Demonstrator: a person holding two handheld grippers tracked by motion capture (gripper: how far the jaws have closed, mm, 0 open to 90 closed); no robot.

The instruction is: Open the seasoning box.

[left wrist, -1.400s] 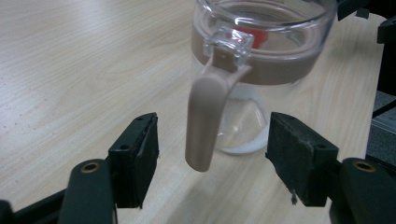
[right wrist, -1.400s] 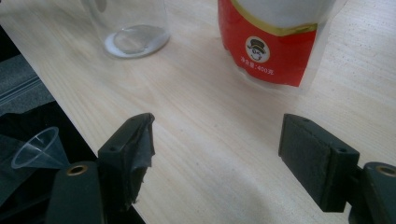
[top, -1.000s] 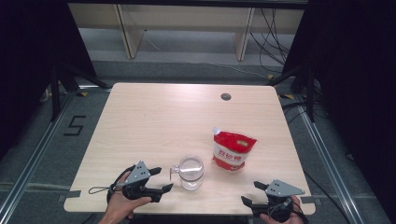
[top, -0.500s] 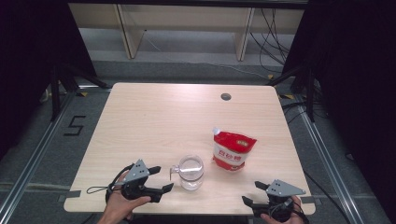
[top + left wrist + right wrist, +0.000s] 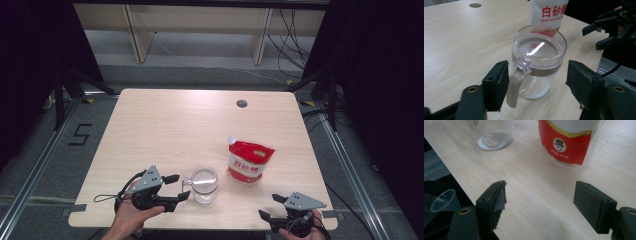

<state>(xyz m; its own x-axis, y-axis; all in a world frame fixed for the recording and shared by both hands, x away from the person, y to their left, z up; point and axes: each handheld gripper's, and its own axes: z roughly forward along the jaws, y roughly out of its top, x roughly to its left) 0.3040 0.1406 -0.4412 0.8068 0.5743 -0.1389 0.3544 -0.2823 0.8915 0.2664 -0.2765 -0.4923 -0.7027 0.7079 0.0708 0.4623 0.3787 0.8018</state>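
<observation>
While my left gripper (image 5: 536,82) narrows its spread jaws around one clear lidded glass jar's (image 5: 537,60) tan handle, untouched, near the table's (image 5: 165,125) front edge, one red sugar pouch (image 5: 248,160) stands beside; right gripper (image 5: 540,205) gapes empty.

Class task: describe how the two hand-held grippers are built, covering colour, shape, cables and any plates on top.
Both the left gripper and the right gripper are black, each with two blocky jaws faced with flat dark pads. A grey three-cornered plate sits on top of each. A thin black cable loops from each. No sleeves show on the forearms.

Wooden table (image 5: 165,130) bears glass jar (image 5: 205,185), sugar pouch (image 5: 248,163).
</observation>
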